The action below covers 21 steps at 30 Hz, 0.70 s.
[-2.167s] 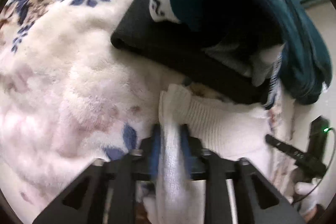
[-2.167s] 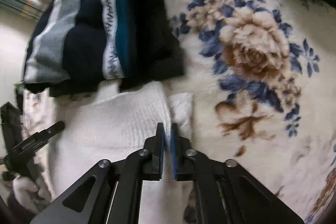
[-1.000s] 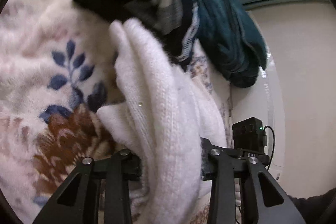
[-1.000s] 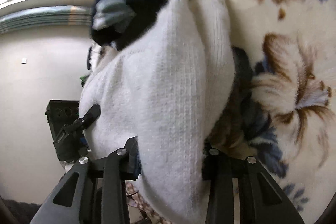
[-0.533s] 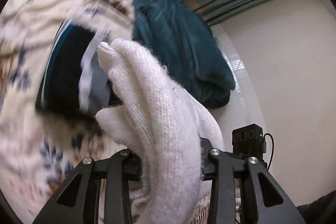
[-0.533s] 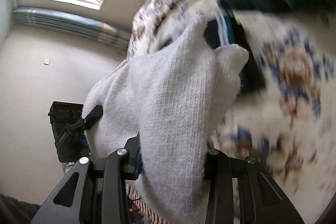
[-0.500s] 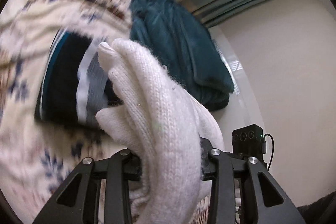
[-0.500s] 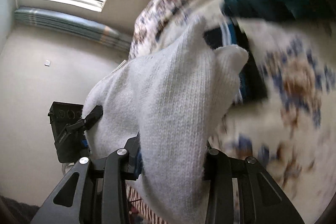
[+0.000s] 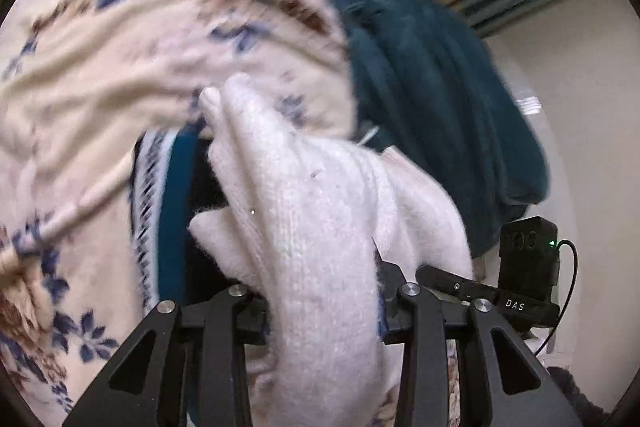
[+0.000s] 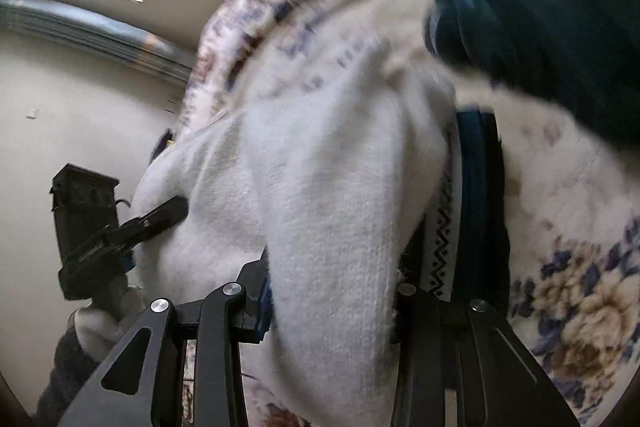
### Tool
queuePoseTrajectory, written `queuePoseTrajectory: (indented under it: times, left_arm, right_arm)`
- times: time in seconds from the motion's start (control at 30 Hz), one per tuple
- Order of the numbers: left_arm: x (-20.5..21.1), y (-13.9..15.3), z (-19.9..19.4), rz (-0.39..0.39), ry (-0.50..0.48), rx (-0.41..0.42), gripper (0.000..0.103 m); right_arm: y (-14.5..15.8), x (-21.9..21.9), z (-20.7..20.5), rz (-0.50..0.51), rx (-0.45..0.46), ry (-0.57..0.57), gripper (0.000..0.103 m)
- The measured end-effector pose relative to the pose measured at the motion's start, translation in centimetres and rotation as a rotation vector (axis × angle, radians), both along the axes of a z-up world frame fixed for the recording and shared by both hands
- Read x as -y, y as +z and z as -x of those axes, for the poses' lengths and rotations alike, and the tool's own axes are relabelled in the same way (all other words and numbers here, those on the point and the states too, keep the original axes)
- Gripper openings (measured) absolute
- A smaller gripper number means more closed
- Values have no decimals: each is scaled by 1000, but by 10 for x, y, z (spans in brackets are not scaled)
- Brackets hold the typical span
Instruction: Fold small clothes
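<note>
On a floral blanket [image 9: 100, 75], a striped garment [image 9: 168, 211] lies under the white sweater [image 9: 320, 227], clamped by both left gripper [image 9: 320, 311] and right gripper [image 10: 332, 307].

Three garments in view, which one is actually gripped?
The white knit sweater, clamped by both the left gripper and right gripper. The striped folded sweater and teal garment lie ungripped.
</note>
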<state>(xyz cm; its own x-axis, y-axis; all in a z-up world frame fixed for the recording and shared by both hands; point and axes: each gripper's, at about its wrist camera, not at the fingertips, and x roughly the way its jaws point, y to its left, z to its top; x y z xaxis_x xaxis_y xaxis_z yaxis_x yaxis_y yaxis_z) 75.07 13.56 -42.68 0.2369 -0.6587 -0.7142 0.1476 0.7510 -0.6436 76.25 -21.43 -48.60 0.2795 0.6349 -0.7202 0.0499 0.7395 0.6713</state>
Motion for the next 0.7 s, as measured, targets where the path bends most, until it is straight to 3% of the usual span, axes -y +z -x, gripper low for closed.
queuePoseTrajectory:
  times: [0.07,0.13,0.33,0.43,0.57,0.67,0.7]
  left_arm:
    - [-10,-14,2,26,37,-18,36]
    - [-17,-15,5,40,59,-46,39]
    - [-20,31,34,-65,85,32,43]
    - [-9,47,55,-182,89,108,44]
    - [10,37,72,-394,83,172,44]
    - [5,12,75,-474,108,159,53]
    - [1,8,75,-475,119,153,63]
  right_arm:
    - [-12,-1,1,-10,-15,-11,43]
    - [-9,0,3,3,-32,-12,55]
    - [9,24,32,163,-43,-55,57]
    - [17,23,55,226,-14,-54,65]
    - [13,4,68,300,-9,-32,65]
    - [2,-14,65,411,-12,-27,68]
    - [-1,-20,63,459,-10,-28,73]
